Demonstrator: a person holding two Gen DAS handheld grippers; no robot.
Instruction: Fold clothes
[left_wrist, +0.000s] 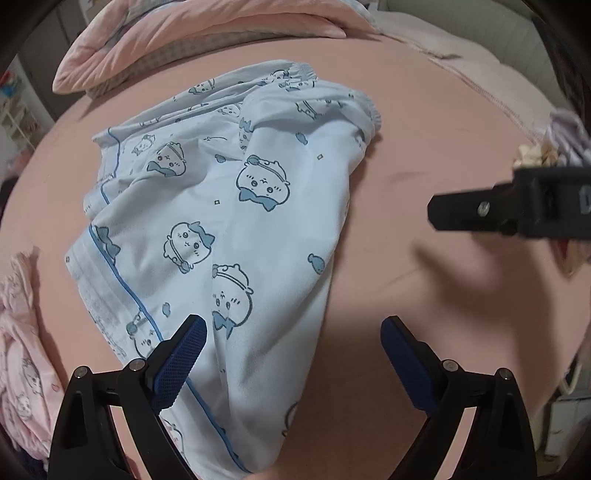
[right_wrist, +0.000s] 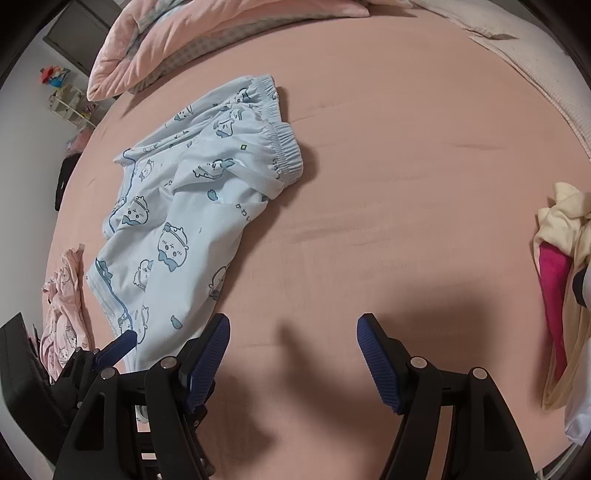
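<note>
Pale blue pyjama shorts (left_wrist: 221, 206) with a cartoon-animal print and darker blue piping lie crumpled on the pink bedsheet (left_wrist: 424, 122), left of centre in both wrist views. Elastic waistband (right_wrist: 284, 147) is at the far end, bunched and folded over itself; the hem with the piping is at the near end. Fabric is wrinkled, one layer lapping over another, not yet flat.

Left gripper (left_wrist: 291, 354): jaws stand wide apart, pointing steeply down above the near end of the shorts. Its left blue pad (left_wrist: 177, 365) overlaps the cloth by the piped hem; whether it touches the cloth I cannot tell. The right pad is over bare sheet, beside the cloth edge. Nothing is pinched between them.

Right gripper (right_wrist: 291, 354): jaws also wide, nothing between them, over bare sheet just right of the near corner of the shorts. In the left wrist view it shows as a black body at the right edge, well clear of the garment.

A pink printed garment (right_wrist: 62, 325) lies bunched at the left edge of the bed, near the shorts' hem but apart from it. A heap of cream and magenta clothes (right_wrist: 561, 258) sits at the right edge, well apart. A rolled pink quilt (right_wrist: 177, 37) lies across the far side of the bed
</note>
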